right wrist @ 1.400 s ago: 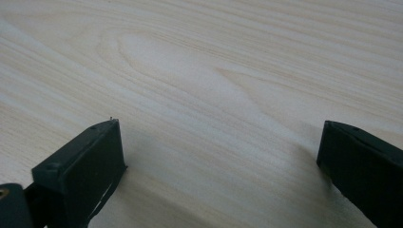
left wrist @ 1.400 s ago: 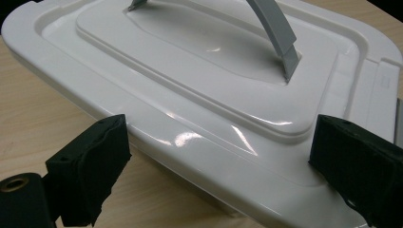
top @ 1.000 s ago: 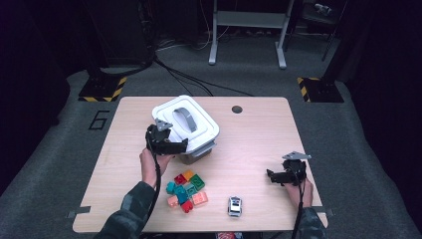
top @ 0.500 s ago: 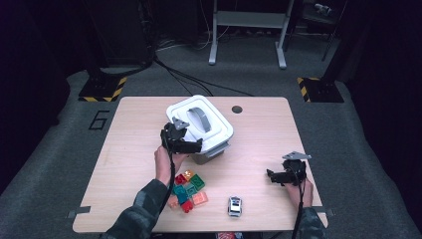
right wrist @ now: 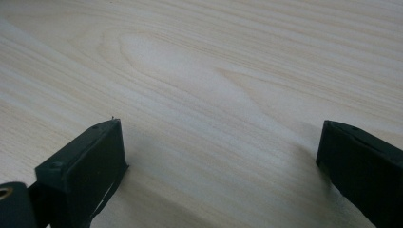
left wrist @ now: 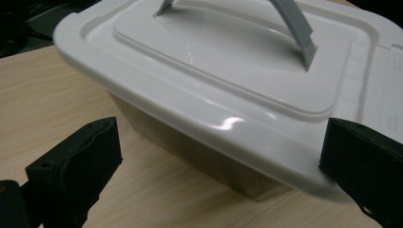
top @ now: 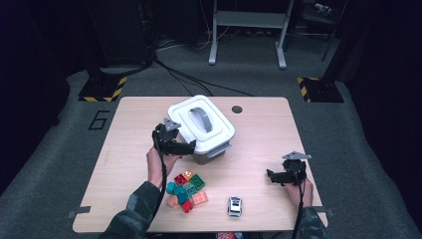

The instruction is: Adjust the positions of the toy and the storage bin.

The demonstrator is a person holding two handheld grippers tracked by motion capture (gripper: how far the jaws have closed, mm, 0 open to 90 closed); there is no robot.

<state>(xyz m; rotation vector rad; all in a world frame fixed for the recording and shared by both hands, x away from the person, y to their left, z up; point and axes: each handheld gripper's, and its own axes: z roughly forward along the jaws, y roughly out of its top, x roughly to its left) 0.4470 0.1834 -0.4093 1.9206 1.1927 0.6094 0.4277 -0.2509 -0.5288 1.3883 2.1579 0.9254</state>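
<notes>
High view: the left gripper (top: 191, 148) sits right against the near corner of the white-lidded box (top: 201, 127) mid-table, jaws just opened wide, gripping nothing. Right gripper (top: 271, 175) hangs spread and empty over bare table (top: 129, 149).

Left claw (top: 190, 148) and right claw (top: 271, 175) wide apart.

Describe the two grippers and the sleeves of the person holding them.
Both the left gripper and the right gripper are black, each with two blocky, flat-faced jaws, a grey three-cornered plate on top and a thin black cable trailing back along the forearm. The sleeves are a dark green camouflage pattern.
</notes>
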